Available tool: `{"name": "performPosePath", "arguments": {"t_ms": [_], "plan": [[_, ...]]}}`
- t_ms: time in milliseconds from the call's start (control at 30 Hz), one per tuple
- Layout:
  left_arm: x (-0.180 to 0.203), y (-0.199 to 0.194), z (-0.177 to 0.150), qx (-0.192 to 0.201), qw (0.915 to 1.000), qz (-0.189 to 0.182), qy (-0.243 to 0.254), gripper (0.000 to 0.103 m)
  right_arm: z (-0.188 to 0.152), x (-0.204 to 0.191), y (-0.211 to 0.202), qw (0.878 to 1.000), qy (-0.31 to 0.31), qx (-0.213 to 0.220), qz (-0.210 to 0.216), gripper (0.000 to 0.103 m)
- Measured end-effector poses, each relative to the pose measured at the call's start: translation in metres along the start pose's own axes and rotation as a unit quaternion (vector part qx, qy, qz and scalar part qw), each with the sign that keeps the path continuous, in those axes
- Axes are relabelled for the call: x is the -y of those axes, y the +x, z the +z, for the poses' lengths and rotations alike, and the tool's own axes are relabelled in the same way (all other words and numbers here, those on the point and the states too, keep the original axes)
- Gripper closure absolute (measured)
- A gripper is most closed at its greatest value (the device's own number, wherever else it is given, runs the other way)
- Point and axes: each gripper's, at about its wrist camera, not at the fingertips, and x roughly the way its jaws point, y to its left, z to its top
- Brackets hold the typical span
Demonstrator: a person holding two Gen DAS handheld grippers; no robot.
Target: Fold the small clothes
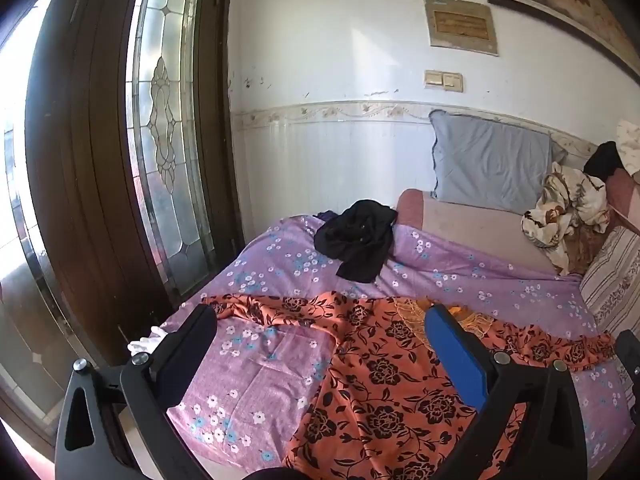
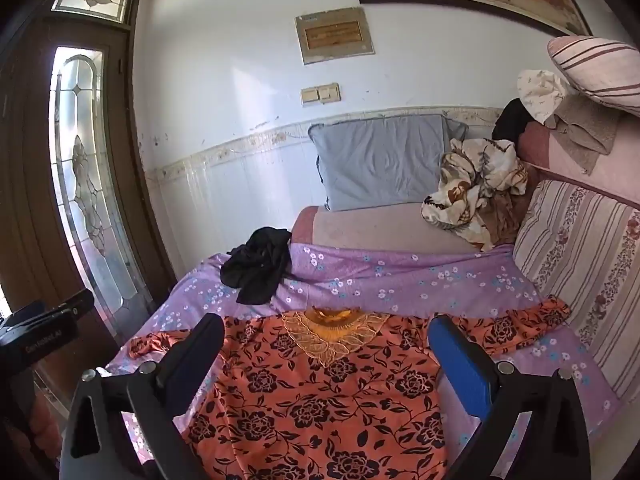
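Orange floral top spread on the bed, both grippers hovering with jaws wide apart, holding nothing.

The orange top (image 2: pixel 320 392) lies flat on the purple sheet (image 2: pixel 400 276); its hem runs off-frame, and the crumpled black garment (image 2: pixel 258 270) behind is hard to identify. Left gripper (image 1: pixel 322 344), right gripper (image 2: pixel 326 354).

Satiny orange floral blouse (image 2: pixel 320 400), matt lilac cotton bedsheet (image 1: pixel 460 276), glossy dark wood door (image 1: pixel 80 160), leaded glass
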Motion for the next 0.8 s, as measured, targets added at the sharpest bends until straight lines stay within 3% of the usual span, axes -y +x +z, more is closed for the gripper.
{"name": "performPosePath", "arguments": {"t_ms": [133, 200, 800], "plan": [[0.002, 0.000, -0.006, 0.000, 1.0000, 0.004, 0.008, 0.000, -0.003, 0.001, 0.009, 1.000, 0.017, -0.006, 0.005, 0.000], [-0.004, 0.016, -0.009, -0.017, 0.9997, 0.005, -0.015, 0.000, -0.006, -0.002, 0.012, 1.000, 0.014, -0.006, 0.003, 0.000], [0.021, 0.025, -0.009, -0.014, 0.9993, 0.027, 0.023, 0.000, -0.015, 0.019, 0.039, 0.999, 0.029, -0.035, 0.005, 0.000]]}}
